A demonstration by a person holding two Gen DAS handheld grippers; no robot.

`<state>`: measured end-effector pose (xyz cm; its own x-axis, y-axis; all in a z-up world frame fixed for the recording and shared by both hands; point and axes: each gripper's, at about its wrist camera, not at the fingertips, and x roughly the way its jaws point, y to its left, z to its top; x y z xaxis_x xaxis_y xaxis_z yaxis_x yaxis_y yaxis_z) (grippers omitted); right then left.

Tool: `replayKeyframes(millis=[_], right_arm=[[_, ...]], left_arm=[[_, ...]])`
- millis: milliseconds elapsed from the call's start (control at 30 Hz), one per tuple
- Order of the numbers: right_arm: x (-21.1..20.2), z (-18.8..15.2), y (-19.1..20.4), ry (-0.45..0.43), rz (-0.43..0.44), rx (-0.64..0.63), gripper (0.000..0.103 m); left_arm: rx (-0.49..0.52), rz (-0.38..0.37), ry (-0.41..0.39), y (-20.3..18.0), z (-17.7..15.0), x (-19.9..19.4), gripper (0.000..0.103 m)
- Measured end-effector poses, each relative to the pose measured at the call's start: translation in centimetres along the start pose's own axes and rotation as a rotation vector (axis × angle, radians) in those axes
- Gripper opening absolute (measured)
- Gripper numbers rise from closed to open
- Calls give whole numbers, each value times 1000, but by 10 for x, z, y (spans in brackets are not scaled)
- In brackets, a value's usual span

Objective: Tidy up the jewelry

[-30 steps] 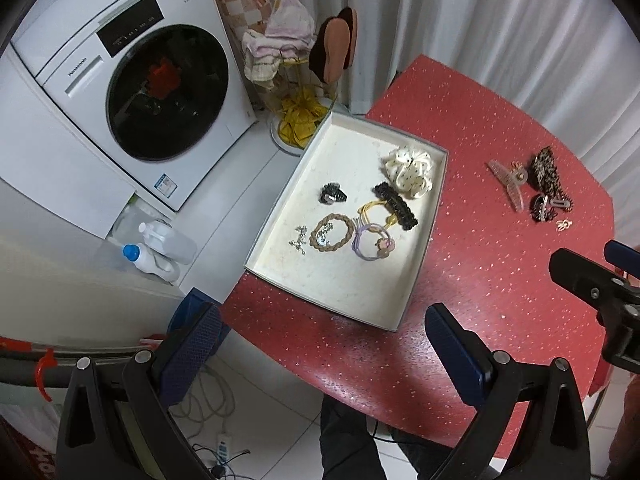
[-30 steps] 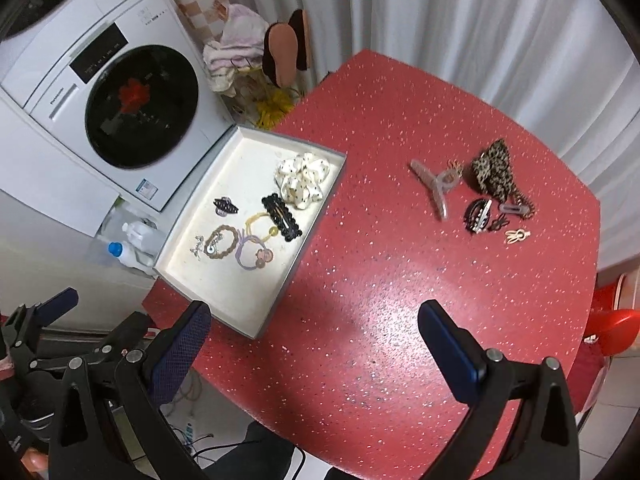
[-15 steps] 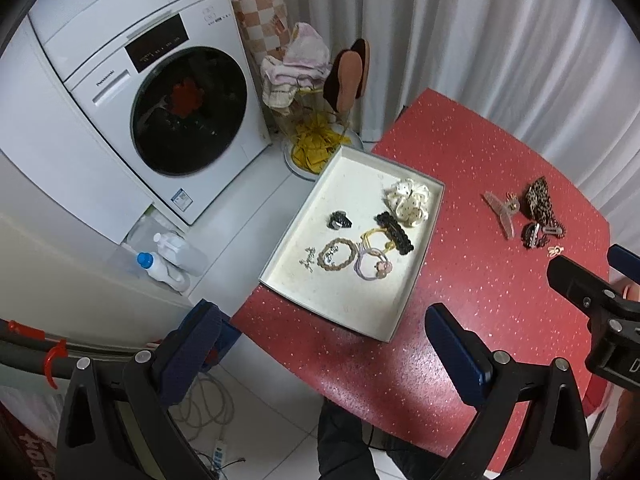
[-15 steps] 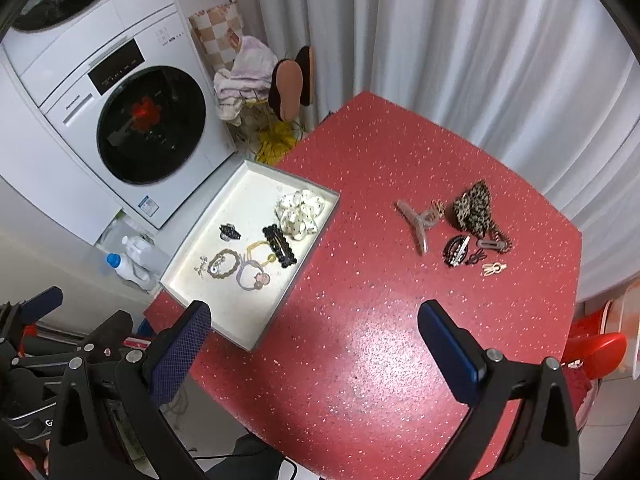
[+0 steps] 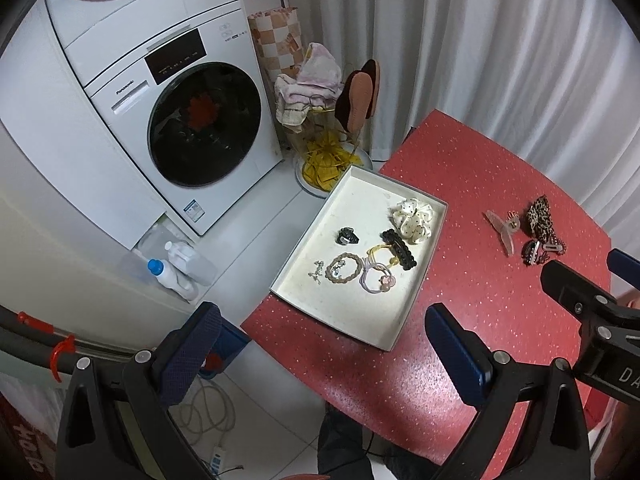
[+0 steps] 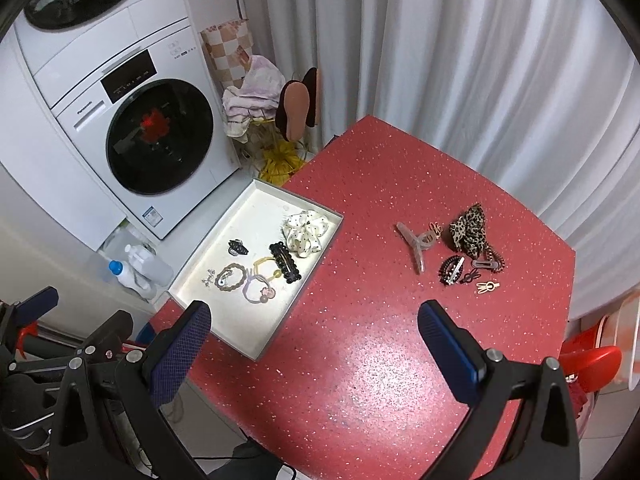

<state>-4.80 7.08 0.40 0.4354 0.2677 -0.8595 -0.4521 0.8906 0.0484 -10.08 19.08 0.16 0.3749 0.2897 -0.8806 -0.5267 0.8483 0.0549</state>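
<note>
Red worktop point(image 6: 360, 208) carries loose clips point(image 6: 460, 248) awaiting the tray point(image 6: 260, 350), both grippers point(image 5: 320, 344) point(image 6: 314, 340) spread wide, empty.

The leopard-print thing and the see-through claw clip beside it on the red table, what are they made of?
The leopard-print piece looks like soft fabric: it bunches and folds, with a matte printed surface. The claw clip looks like hard translucent plastic, pale and frosted, with the red table tinting through it. Neither can be confirmed by look alone.
</note>
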Motion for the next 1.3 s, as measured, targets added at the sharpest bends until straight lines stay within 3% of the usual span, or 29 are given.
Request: replayKeyframes(millis=[1300], right_arm=[[-1,-2,-4,2,1,11,103]], left_arm=[[-23,15,-2,3,-4,-1,102]])
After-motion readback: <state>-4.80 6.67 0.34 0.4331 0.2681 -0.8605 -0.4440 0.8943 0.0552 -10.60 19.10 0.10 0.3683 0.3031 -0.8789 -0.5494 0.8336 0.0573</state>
